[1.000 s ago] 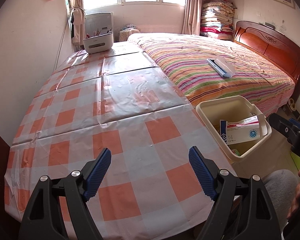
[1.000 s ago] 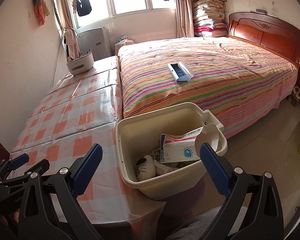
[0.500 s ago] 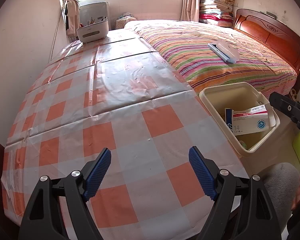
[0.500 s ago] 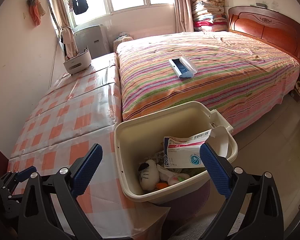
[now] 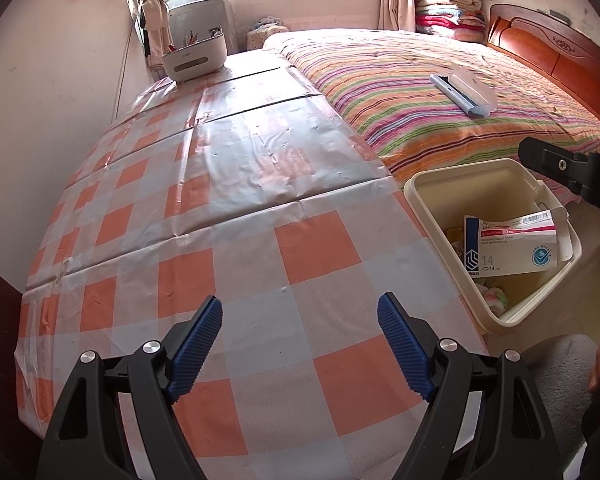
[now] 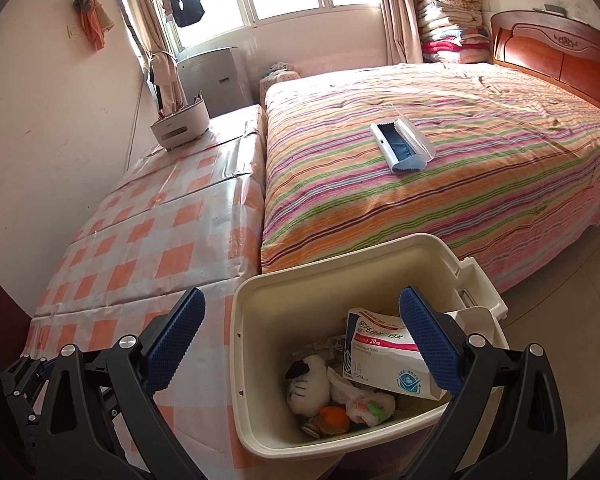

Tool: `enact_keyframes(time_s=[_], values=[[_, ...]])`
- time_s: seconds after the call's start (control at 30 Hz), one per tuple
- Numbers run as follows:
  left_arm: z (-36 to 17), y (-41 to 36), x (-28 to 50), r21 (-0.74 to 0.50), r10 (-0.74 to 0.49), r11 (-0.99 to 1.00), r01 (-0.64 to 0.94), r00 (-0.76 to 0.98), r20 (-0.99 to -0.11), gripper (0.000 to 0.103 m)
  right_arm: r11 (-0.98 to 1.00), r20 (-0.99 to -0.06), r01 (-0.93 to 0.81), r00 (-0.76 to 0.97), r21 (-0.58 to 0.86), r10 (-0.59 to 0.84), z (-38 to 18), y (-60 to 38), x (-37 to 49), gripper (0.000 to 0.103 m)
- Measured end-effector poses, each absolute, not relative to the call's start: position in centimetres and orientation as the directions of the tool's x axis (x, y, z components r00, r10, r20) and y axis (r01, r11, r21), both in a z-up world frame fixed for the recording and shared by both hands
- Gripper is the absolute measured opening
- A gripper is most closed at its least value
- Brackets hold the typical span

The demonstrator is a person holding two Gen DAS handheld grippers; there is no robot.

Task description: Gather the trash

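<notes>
Below the right tongs (image 6: 302, 338), wide and empty, one cream bin (image 6: 256, 364) holds one medicine box (image 6: 374, 350); only this view shows one plush toy (image 6: 306, 384). Left tongs (image 5: 300, 346) gape, empty, above the checkered bench (image 5: 240, 264).

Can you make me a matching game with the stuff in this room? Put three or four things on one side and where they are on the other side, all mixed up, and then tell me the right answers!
Things:
1. medicine box
2. blue and white case
3. white caddy
4. stack of folded quilts

Places:
A. at the far end of the checked tablecloth, near the window
B. in the corner beside the wooden headboard
C. inside the cream bin
D. lying open on the striped bedspread

Right pairs: 1-C, 2-D, 3-A, 4-B
</notes>
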State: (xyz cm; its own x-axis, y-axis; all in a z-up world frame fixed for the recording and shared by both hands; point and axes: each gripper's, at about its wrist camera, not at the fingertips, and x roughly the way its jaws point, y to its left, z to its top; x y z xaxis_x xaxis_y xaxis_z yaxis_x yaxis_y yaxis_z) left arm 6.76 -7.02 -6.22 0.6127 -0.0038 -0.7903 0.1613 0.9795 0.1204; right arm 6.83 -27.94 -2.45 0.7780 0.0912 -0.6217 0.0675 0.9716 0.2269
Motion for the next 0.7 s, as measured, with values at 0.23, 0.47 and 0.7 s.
enact_keyframes(time_s=[0.23,0.47,0.7], values=[[-4.9,-7.5,5.2,0.179,0.012,0.965,0.194,0.645,-0.764,0.078,0.961,-0.612,0.088,0.785,0.264,0.096,-2.3,-28.3,4.7,0.096],[-3.9,-8.6,3.7,0.167,-0.047,0.950,0.263,0.651,-0.757,0.078,0.966,-0.586,0.123,0.809,0.229,0.036,-0.5,-28.4,1.4,0.096],[-3.5,-9.7,2.8,0.161,-0.081,0.939,0.305,0.649,-0.756,0.078,0.964,-0.571,0.154,0.821,0.216,-0.004,0.5,-29.1,-0.5,0.096]])
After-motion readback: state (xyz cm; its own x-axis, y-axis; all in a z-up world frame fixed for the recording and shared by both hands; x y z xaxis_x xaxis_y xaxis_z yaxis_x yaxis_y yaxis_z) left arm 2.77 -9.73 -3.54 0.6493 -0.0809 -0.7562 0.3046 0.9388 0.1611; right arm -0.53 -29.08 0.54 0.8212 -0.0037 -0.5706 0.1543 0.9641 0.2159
